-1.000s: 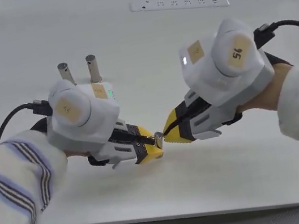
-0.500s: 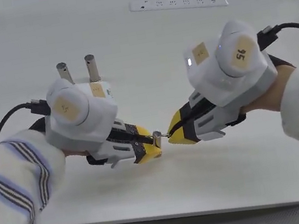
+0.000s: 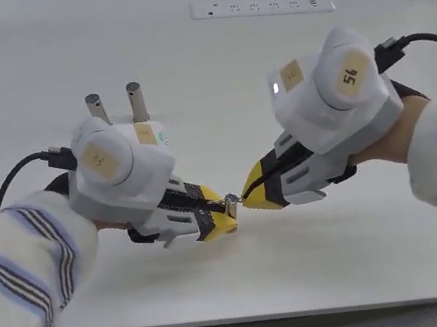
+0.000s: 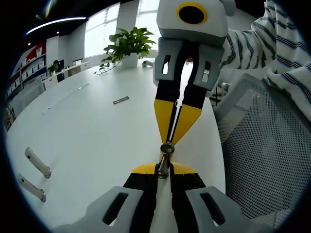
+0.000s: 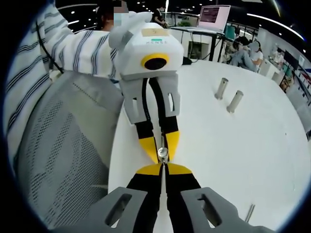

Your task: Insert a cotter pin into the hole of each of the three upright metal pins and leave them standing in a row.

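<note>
Tools meeting at one metal pin [image 3: 230,204].
My left tool [image 3: 225,215] pinches the metal pin, long axis 12-to-6, head up; my right tool [image 3: 246,197], jaws pressed together, touches its head from 3 o'clock.

two pins [image 3: 137,100] behind left hand-held gripper [image 3: 225,210]

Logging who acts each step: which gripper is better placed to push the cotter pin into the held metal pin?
Right. The right gripper, shut on the cotter pin, points it at the head of the metal pin; the left gripper is clamped on that pin and probably best just steadies it.
</note>
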Tool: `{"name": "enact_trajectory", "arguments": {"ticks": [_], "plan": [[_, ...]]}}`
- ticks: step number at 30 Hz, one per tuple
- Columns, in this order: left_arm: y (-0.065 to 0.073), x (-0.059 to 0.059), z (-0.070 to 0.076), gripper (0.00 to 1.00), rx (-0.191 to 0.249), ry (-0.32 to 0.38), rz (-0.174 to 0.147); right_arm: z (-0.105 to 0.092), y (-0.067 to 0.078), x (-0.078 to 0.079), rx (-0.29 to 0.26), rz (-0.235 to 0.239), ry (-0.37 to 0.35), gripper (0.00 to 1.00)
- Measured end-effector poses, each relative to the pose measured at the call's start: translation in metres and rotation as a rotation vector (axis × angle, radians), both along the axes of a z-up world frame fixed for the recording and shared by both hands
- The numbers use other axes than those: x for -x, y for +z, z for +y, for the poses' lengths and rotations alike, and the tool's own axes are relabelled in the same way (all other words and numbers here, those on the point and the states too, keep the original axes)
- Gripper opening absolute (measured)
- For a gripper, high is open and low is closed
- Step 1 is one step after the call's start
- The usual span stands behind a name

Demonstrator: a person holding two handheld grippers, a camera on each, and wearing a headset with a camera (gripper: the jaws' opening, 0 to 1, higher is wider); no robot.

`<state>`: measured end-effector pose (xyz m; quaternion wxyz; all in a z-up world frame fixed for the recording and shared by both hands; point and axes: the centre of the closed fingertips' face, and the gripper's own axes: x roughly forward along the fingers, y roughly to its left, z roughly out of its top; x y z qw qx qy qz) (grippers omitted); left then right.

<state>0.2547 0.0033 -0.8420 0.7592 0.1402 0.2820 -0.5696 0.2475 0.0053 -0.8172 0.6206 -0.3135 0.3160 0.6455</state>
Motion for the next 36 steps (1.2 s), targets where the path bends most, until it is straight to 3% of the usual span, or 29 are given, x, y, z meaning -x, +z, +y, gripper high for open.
{"name": "enact_trajectory", "arguments": {"ticks": [9, 15, 22, 30, 34, 36], "plan": [[0.000, 0.001, 0.000, 0.08, -0.003, 0.003, 0.001, 0.002, -0.003, 0.000, 0.007, 0.002, -0.003, 0.04], [0.007, 0.000, -0.004, 0.10, 0.027, 0.006, -0.019, 0.000, -0.004, -0.003, 0.006, -0.035, 0.016, 0.08], [0.004, 0.001, -0.006, 0.08, 0.019, 0.001, -0.026, -0.010, -0.005, -0.004, 0.013, -0.051, 0.007, 0.12], [0.004, -0.002, -0.005, 0.07, 0.010, -0.003, -0.057, -0.024, 0.002, -0.005, -0.029, -0.046, -0.062, 0.17], [0.004, -0.003, -0.005, 0.07, 0.009, -0.011, -0.056, -0.030, 0.004, -0.008, -0.056, -0.053, -0.109, 0.29], [0.004, -0.003, -0.004, 0.07, 0.005, -0.014, -0.065, -0.033, 0.004, -0.007, -0.066, -0.039, -0.130, 0.29]]}}
